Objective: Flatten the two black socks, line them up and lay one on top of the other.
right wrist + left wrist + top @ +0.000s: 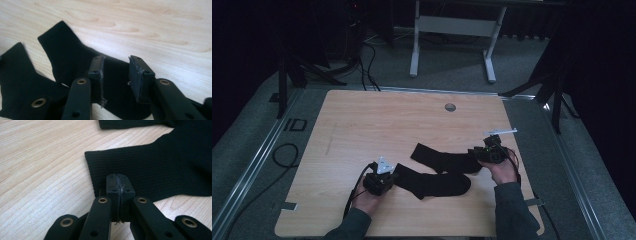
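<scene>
Pairing two black socks

Left gripper (388, 176) clamps near sock (434, 183) cuff; right gripper (478, 155) gapes over far sock (443, 160) (toe unpinched); next, regrip.

The table (362, 120) is pale wood with rounded corners, its grain running bare beyond both pairs of jaws. A small round grey grommet (450, 107) sits in its top near the far edge, well ahead of the jaws. Farther off stands a white desk frame (452, 30) on grey carpet (522, 65). Black cables (369, 65) trail over the floor beyond the table's far left corner (one more loops beside its left edge), and dark stand legs (537, 85) rise off to the far right.
</scene>
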`<action>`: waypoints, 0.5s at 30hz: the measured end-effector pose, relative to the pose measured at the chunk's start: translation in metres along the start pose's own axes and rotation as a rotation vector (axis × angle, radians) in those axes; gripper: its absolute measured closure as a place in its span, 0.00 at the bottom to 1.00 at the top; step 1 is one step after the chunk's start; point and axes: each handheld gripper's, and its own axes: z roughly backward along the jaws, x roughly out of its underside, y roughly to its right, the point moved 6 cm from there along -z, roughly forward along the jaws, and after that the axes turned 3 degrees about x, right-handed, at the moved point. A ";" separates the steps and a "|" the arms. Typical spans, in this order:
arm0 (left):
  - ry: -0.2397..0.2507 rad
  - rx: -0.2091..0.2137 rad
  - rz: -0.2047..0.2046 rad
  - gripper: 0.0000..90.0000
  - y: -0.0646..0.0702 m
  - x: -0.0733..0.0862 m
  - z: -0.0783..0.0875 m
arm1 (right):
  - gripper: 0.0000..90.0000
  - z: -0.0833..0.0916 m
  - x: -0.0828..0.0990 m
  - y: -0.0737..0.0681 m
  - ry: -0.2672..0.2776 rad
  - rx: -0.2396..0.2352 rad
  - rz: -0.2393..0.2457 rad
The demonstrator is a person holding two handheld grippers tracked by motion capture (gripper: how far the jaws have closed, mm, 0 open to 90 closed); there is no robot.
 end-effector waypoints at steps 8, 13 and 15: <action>0.000 0.000 0.001 0.98 0.000 0.000 0.000 | 0.67 -0.006 -0.009 -0.023 0.008 -0.076 0.099; 0.000 0.003 0.004 0.98 0.000 0.000 0.000 | 0.67 -0.021 -0.014 -0.044 -0.005 -0.108 0.182; 0.000 0.003 0.004 0.98 0.000 0.000 0.000 | 0.67 -0.028 -0.017 -0.052 -0.013 -0.116 0.206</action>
